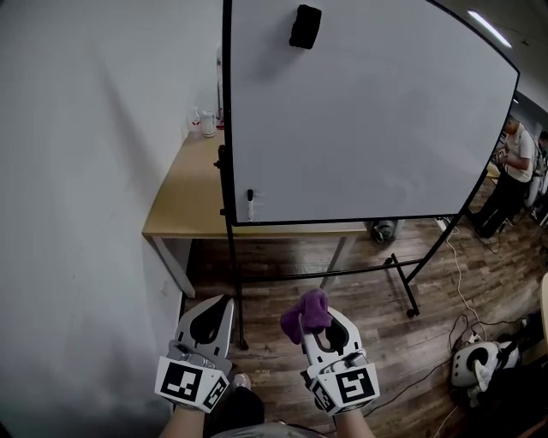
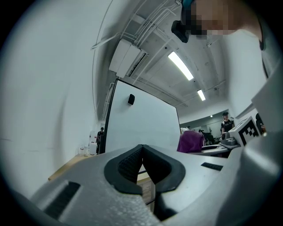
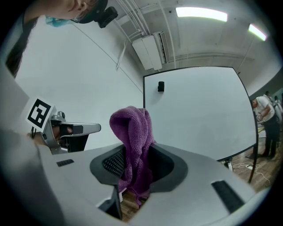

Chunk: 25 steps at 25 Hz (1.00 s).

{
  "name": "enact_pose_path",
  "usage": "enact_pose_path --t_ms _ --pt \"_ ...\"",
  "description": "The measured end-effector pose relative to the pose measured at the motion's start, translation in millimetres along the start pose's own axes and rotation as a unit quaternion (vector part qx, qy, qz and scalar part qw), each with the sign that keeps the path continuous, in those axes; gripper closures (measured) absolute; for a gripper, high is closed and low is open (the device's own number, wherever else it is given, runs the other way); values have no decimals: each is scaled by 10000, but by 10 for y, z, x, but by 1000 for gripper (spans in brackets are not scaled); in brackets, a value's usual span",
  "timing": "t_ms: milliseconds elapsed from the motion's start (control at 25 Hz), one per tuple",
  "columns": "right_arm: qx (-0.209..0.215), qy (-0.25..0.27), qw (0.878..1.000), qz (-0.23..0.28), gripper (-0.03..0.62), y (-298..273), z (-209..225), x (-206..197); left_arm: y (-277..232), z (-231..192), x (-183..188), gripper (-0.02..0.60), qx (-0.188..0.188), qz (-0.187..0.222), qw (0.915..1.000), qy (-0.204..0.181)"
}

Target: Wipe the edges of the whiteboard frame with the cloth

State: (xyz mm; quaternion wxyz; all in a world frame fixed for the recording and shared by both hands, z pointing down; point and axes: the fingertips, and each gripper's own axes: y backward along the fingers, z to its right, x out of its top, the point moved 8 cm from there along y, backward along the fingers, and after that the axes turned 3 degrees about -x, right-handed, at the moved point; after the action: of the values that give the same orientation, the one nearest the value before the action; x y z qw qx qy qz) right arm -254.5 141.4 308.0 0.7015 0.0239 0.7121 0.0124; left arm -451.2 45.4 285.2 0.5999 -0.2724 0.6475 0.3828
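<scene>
The whiteboard stands on a wheeled stand straight ahead, ringed by a thin black frame. A black eraser sticks near its top and a marker near its lower left corner. My right gripper is shut on a purple cloth, which bunches up above the jaws. It is held low, well short of the board. Beside it my left gripper is shut with nothing in it. The frame also shows in the right gripper view.
A wooden table stands behind the board against the white wall, with small bottles at its far end. The stand's foot bar crosses the wood floor. Cables and a white device lie at the right. A person stands at the far right.
</scene>
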Motion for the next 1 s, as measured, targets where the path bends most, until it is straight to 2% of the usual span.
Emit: enact_pose_path --t_ms 600,1000 --pt "-142 26 9999 21 465 -1455 -83 -81 -793 -1200 -109 565 -235 121 9996 17" --pt "-322 -16 9994 -118 464 -2111 -175 -253 -1056 -1710 -231 565 -495 56 9988 17"
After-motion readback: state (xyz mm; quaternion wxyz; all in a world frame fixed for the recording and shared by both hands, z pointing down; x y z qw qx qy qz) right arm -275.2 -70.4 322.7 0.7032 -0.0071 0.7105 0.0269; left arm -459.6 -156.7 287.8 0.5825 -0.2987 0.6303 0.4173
